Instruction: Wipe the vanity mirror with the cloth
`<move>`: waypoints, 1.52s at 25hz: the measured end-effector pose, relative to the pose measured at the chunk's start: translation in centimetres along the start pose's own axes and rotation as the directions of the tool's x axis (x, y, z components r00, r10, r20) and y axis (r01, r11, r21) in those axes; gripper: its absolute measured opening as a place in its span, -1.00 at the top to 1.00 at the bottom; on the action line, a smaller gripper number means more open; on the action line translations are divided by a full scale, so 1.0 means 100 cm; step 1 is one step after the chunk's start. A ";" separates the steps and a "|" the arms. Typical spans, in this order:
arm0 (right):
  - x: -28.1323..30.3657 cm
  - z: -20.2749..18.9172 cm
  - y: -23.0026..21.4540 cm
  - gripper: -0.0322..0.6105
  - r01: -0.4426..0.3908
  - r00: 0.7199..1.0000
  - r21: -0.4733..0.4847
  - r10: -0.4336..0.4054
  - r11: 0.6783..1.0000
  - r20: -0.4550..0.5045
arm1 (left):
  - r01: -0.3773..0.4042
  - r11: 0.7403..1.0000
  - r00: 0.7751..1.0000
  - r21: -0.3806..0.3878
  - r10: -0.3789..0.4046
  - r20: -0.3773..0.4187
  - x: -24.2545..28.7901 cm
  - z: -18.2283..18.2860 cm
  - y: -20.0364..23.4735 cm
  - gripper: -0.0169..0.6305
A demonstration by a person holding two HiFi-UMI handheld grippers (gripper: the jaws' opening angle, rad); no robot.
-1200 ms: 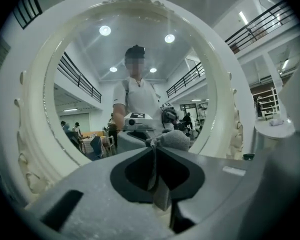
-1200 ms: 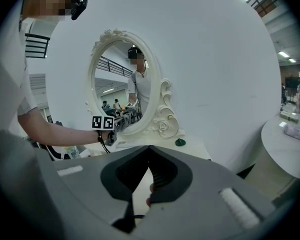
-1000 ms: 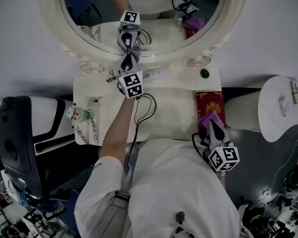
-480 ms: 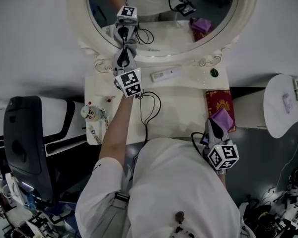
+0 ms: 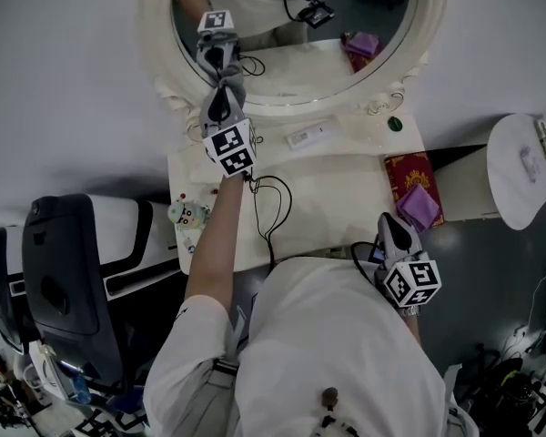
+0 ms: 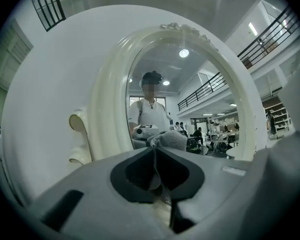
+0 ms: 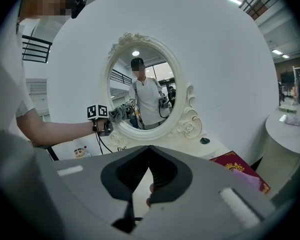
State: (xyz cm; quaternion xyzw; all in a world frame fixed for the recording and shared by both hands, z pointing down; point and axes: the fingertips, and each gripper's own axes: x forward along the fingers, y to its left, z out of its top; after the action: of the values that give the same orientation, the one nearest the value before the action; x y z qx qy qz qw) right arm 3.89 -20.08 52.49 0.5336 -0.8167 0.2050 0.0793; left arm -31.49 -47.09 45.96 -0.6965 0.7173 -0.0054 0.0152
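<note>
White vanity [image 5: 332, 185], oval mirror [image 5: 287, 66], fuzzy grey cloth [image 6: 169, 139]

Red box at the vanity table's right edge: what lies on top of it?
A purple folded item lies on the red box, over its near end. The far end, with a gold emblem, is bare. The surface under the purple item is covered.

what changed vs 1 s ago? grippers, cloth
The left gripper, shut on the grey cloth, slid it leftward along the lower part of the mirror, from near the middle toward its left side. The head camera shifted too. The right gripper stayed low by the person's body, shut and empty; nothing was taken or let go.
</note>
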 end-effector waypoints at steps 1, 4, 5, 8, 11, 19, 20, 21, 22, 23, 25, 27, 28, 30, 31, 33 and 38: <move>-0.001 -0.001 0.003 0.88 -0.004 1.000 0.003 0.004 1.000 0.000 | -0.008 1.000 1.000 -0.014 0.008 -0.006 -0.005 0.000 0.004 0.89; 0.001 -0.005 0.016 0.88 -0.036 0.999 0.020 0.036 0.999 -0.003 | -0.012 0.997 1.000 -0.074 0.010 -0.019 -0.028 -0.003 0.015 0.89; 0.003 -0.006 0.022 0.88 -0.055 0.998 0.023 0.055 0.998 -0.004 | -0.004 0.996 1.000 -0.087 0.003 -0.017 -0.040 -0.003 0.017 0.89; 0.014 -0.009 0.041 0.88 -0.125 0.992 0.022 0.125 0.992 0.000 | 0.019 0.996 1.000 -0.092 -0.020 -0.004 -0.082 -0.002 0.024 0.89; 0.028 -0.014 0.069 0.88 -0.216 0.976 0.020 0.216 0.976 -0.012 | 0.030 0.996 0.999 -0.085 -0.029 0.013 -0.131 0.004 0.031 0.89; 0.043 -0.033 0.150 0.88 -0.447 0.894 -0.088 0.439 0.890 -0.091 | 0.038 0.987 0.999 -0.156 -0.035 0.026 -0.265 0.012 0.040 0.89; 0.043 -0.033 0.154 0.88 -0.456 0.890 -0.092 0.449 0.885 -0.085 | 0.046 0.987 0.999 -0.152 -0.044 0.019 -0.279 0.008 0.034 0.89; 0.042 -0.032 0.157 0.88 -0.460 0.888 -0.097 0.454 0.883 -0.073 | 0.059 0.988 0.998 -0.144 -0.059 0.003 -0.291 0.001 0.027 0.89; 0.041 -0.028 0.158 0.88 -0.459 0.888 -0.102 0.456 0.882 -0.054 | 0.077 0.988 0.997 -0.136 -0.080 -0.018 -0.303 -0.007 0.017 0.89; 0.039 -0.024 0.159 0.88 -0.456 0.890 -0.110 0.456 0.883 -0.031 | 0.095 0.986 0.994 -0.136 -0.102 -0.040 -0.313 -0.014 0.007 0.89; 0.034 -0.013 0.161 0.88 -0.447 0.892 -0.143 0.453 0.883 0.011 | 0.117 0.976 0.989 -0.183 -0.132 -0.068 -0.328 -0.024 -0.011 0.88; 0.028 -0.002 0.161 0.88 -0.429 0.895 -0.201 0.445 0.881 0.041 | 0.132 0.959 0.987 -0.251 -0.150 -0.053 -0.335 -0.017 -0.023 0.88; 0.025 0.005 0.162 0.88 -0.418 0.896 -0.222 0.440 0.881 0.060 | 0.154 0.951 0.985 -0.267 -0.168 -0.030 -0.335 -0.006 -0.029 0.88; 0.015 0.024 0.162 0.88 -0.415 0.889 -0.213 0.444 0.885 0.112 | 0.222 0.934 0.974 -0.280 -0.224 0.026 -0.335 0.019 -0.042 0.88; 0.009 0.034 0.163 0.88 -0.422 0.881 -0.192 0.451 0.886 0.142 | 0.254 0.921 0.967 -0.295 -0.249 0.053 -0.335 0.031 -0.047 0.88; 0.000 0.049 0.164 0.88 -0.433 0.868 -0.166 0.460 0.886 0.188 | 0.304 0.896 0.953 -0.324 -0.292 0.085 -0.335 0.042 -0.061 0.88; 0.006 0.019 0.168 0.88 -0.433 0.886 -0.175 0.454 0.884 0.097 | 0.380 0.885 0.919 -0.268 -0.395 -0.004 -0.338 0.010 -0.102 0.88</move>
State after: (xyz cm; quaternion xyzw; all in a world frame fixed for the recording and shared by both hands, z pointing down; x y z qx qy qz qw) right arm -11.33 -15.53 46.82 0.3375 -0.9336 0.1196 0.0144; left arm -20.31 -13.59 45.77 -0.8210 0.5582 0.0660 -0.0996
